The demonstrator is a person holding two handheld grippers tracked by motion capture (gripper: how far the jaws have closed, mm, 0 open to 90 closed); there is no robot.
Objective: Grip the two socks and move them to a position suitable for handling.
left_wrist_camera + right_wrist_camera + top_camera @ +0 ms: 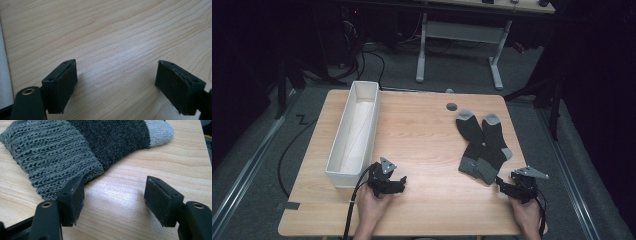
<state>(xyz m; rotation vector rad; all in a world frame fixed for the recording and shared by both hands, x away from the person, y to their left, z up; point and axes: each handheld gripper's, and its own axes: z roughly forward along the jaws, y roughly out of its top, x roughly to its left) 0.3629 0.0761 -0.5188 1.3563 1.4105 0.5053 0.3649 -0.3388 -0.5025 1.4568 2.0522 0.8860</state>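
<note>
Starting out: the socks (482,142) lie on the table (422,130) at 3 o'clock, not picked up. The right gripper (507,186) waits wide apart beside them. The left gripper (394,184) is apart too, holding nothing, near the white box (354,131).

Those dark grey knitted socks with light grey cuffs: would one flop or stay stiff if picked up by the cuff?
The dark grey knitted socks lie flat and bent, so one would probably droop from the ribbed light grey cuff. The loose knit looks grippy rather than slippery. Since they overlap, lifting one may drag the other.
</note>
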